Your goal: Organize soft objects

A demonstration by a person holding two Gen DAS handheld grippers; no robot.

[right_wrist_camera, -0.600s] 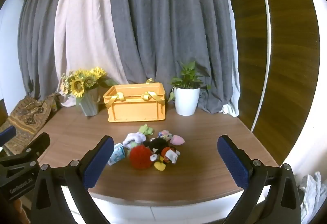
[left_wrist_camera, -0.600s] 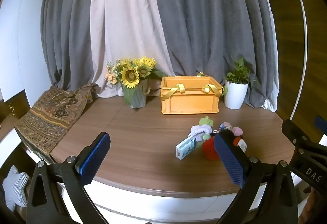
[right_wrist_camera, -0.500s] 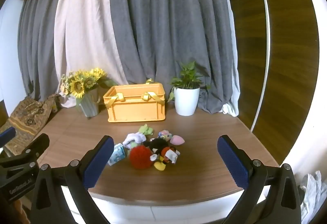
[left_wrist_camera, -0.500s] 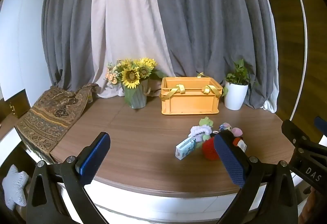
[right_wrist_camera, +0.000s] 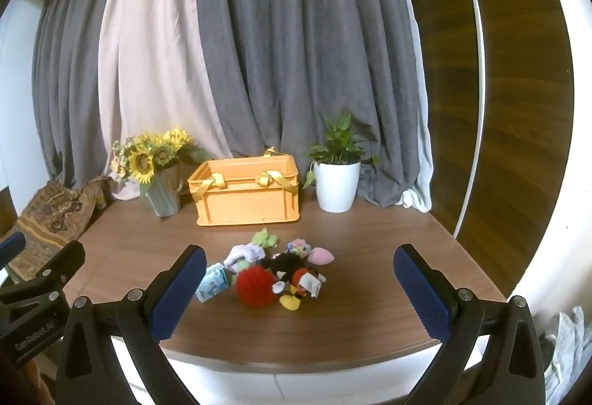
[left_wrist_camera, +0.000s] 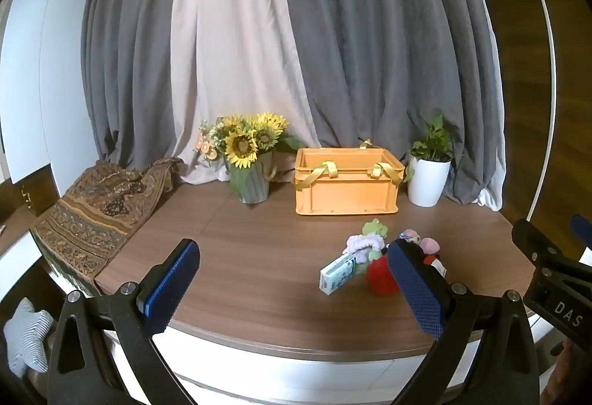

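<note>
A pile of soft toys lies on the brown table in front of an orange crate (right_wrist_camera: 246,192): a red fuzzy ball (right_wrist_camera: 256,285), a black and red mouse plush (right_wrist_camera: 292,270), a pink piece (right_wrist_camera: 321,255), a lilac plush (right_wrist_camera: 244,253), a green plush (right_wrist_camera: 264,238) and a blue-white pack (right_wrist_camera: 212,283). The crate (left_wrist_camera: 346,183) and pile (left_wrist_camera: 381,279) also show in the left wrist view. My left gripper (left_wrist_camera: 294,284) is open and empty at the near table edge, left of the pile. My right gripper (right_wrist_camera: 299,288) is open and empty, short of the pile.
A sunflower vase (right_wrist_camera: 159,175) stands left of the crate and a white potted plant (right_wrist_camera: 336,179) right of it. A patterned cloth (left_wrist_camera: 96,205) drapes over the table's left end. Grey and pale curtains hang behind. A wood panel wall (right_wrist_camera: 499,109) is on the right.
</note>
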